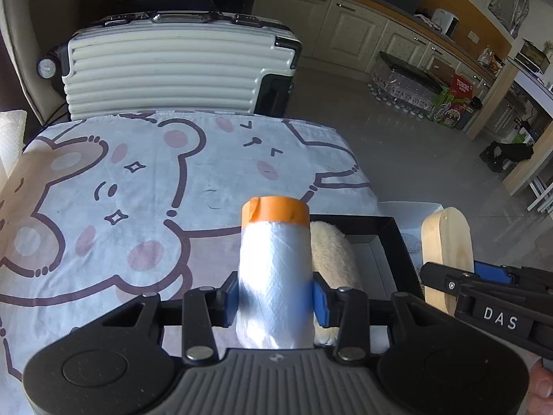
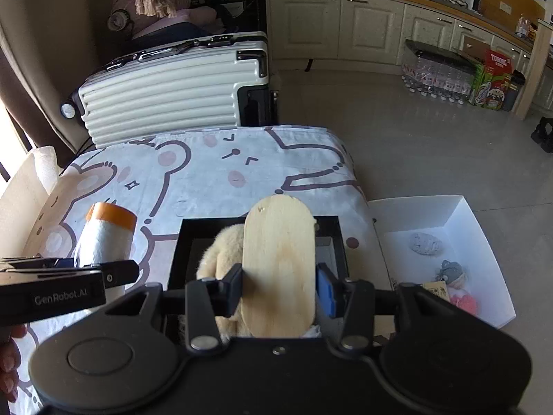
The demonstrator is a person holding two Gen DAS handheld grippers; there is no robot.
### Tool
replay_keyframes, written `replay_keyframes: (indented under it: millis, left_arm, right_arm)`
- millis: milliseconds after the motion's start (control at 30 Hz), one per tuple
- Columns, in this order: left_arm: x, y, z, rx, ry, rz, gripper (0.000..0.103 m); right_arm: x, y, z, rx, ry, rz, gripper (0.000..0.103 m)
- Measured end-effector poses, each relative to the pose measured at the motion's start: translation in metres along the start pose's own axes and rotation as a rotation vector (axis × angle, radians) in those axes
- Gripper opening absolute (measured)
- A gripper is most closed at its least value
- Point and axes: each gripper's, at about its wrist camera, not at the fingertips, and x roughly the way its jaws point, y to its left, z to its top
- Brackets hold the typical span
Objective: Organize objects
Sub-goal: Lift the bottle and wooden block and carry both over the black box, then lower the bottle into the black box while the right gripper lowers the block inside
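Observation:
My left gripper (image 1: 275,299) is shut on a white plastic roll with an orange band (image 1: 274,263), held upright above the bear-print cloth (image 1: 138,186). My right gripper (image 2: 279,288) is shut on a flat oval wooden piece (image 2: 279,259), which hangs over a black open box (image 2: 331,228). A cream plush toy (image 2: 221,259) lies in that box, partly hidden behind the wooden piece. In the right wrist view the roll (image 2: 107,238) and the left gripper's arm appear at the left. In the left wrist view the wooden piece (image 1: 446,252) and the box (image 1: 387,238) are at the right.
A white ribbed suitcase (image 1: 172,69) stands behind the cloth-covered surface. On the floor to the right lies a white open box (image 2: 459,214) with a grey stone, a small doll and a pink thing inside. Cabinets, packs of bottles (image 2: 439,76) and cartons line the far wall.

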Motion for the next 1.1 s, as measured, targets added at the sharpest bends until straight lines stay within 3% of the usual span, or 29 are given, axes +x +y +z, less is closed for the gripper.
replay_keyframes:
  millis: [333, 933, 1100]
  left_arm:
    - [0.019, -0.006, 0.001, -0.002, 0.021, -0.033, 0.043]
    - [0.068, 0.002, 0.017, -0.039, 0.071, -0.111, 0.043]
    - [0.080, -0.001, 0.018, -0.038, 0.085, -0.097, 0.043]
  right_arm:
    - [0.024, -0.008, -0.004, -0.015, 0.026, -0.019, 0.045]
    - [0.111, -0.013, -0.009, -0.060, 0.113, -0.074, 0.046]
    - [0.121, -0.017, -0.009, -0.074, 0.112, -0.077, 0.046]
